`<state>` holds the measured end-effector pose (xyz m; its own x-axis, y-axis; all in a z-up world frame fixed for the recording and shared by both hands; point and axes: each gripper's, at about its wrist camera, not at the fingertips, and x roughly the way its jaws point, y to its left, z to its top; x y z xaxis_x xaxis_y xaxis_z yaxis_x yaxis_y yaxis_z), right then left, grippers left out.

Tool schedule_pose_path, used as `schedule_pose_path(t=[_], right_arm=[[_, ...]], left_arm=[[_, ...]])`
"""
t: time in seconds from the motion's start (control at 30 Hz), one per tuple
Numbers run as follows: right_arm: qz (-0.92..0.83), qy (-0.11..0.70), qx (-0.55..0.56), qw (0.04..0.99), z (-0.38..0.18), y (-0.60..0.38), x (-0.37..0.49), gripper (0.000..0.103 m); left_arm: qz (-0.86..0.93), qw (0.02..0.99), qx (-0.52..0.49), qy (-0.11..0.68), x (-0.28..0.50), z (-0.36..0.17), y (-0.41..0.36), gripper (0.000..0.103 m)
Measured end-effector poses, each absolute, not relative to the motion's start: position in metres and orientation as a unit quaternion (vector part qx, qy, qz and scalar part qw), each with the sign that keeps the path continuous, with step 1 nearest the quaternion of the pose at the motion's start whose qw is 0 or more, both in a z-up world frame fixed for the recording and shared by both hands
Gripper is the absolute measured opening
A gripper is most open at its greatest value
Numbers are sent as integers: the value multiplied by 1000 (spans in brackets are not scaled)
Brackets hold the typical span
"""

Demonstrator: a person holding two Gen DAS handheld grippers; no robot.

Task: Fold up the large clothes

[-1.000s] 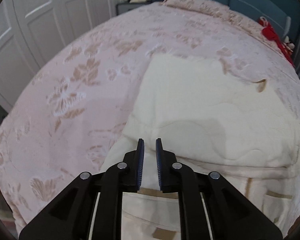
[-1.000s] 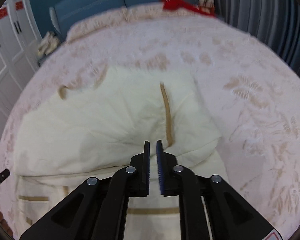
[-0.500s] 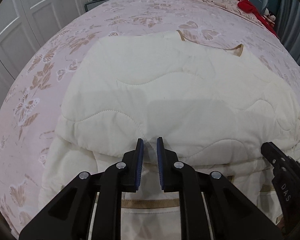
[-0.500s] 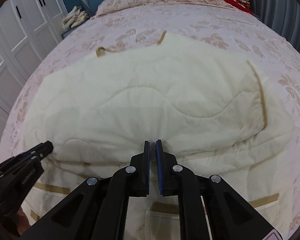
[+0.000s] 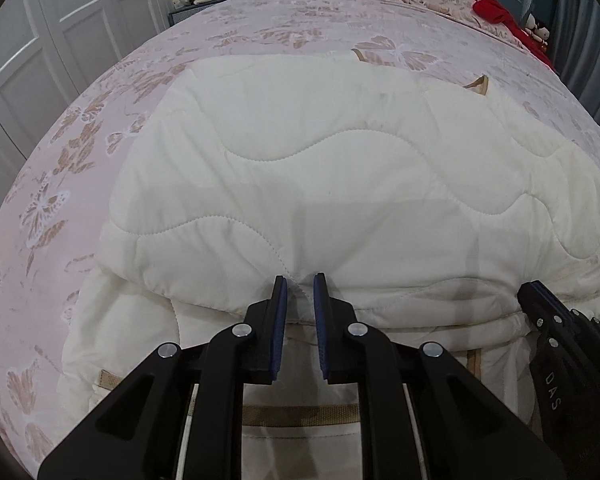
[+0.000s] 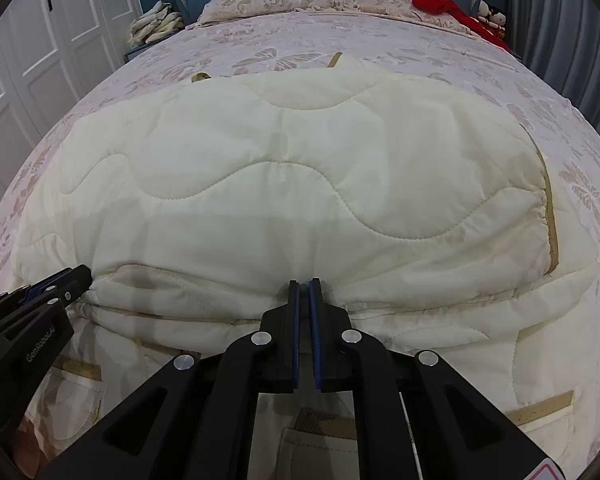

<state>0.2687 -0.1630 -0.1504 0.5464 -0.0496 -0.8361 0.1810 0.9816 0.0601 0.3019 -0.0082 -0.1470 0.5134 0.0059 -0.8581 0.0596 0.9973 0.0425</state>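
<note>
Pink bedspread (image 6: 480, 60) with a butterfly pattern carries a cream quilted garment (image 6: 300, 168), folded over on its near half.

The garment lies in the middle of the bed, its folded edge toward the near side. The left gripper (image 5: 300, 294) has its jaws slightly apart with a little of the fold between them; the right gripper (image 6: 304, 294) is pressed together on the same edge, further right. Far behind are pillows (image 6: 268, 0), a red cloth (image 6: 440, 2) and white wardrobe doors (image 5: 40, 52).

"DAS" on the right hand-held gripper (image 5: 529, 295), "GenRobot.AI" on the left hand-held gripper (image 6: 85, 276)
</note>
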Motion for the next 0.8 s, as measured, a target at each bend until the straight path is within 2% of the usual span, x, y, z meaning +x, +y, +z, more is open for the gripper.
schedule_pose_path(t=[0.27, 0.4, 0.5, 0.8], right_arm=[[-54, 474, 72, 876, -149, -165, 267, 7], [-26, 487, 94, 868, -129, -178, 264, 8], [-23, 464, 124, 877, -106, -191, 255, 8], [-30, 431, 110, 895, -64, -210, 323, 8]], left_arm=[[-14, 876, 39, 480, 298, -148, -11, 12], [-39, 871, 5, 490, 298, -126, 5, 13], [-44, 873, -21, 486, 302, -105, 20, 13], [-51, 895, 23, 442, 390, -49, 3, 13]])
